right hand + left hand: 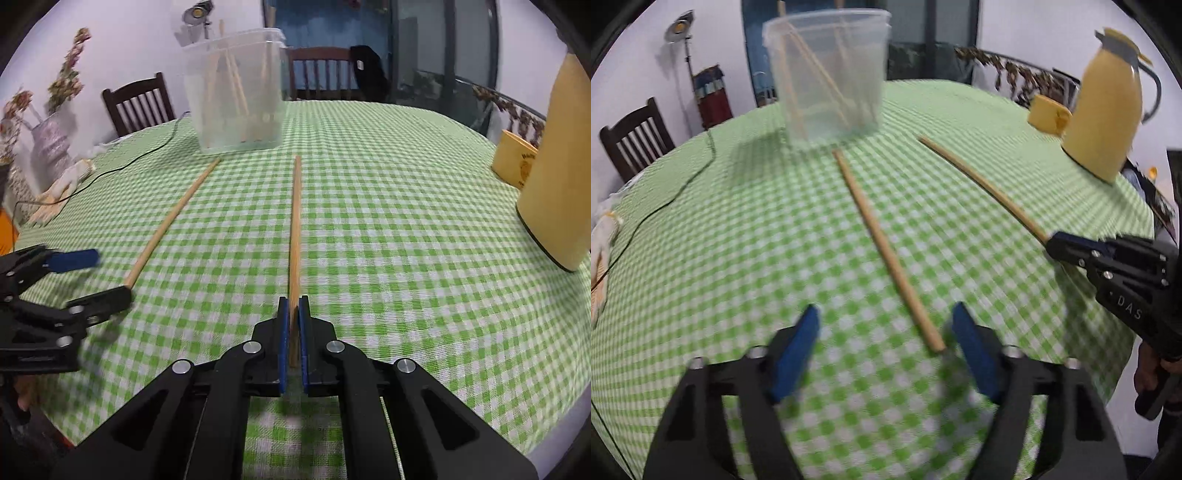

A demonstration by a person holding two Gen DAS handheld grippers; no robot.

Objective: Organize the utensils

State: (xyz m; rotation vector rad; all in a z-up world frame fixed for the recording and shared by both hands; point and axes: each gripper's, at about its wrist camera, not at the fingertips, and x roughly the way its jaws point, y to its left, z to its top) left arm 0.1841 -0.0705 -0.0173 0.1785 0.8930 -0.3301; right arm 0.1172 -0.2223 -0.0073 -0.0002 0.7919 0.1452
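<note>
The left gripper [884, 326] hangs with jaws open around the near end of one chopstick [882, 245] lying on the bench [738, 221]; it likely needs to close next. The right gripper [294, 314] has its jaws clamped on the other chopstick [295, 221], which must go into the clear tub [236, 92].

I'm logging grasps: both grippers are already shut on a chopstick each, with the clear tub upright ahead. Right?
Only the right gripper is shut on a chopstick. The left gripper is open around the other chopstick, as the left wrist view shows. The clear tub stands upright.
</note>
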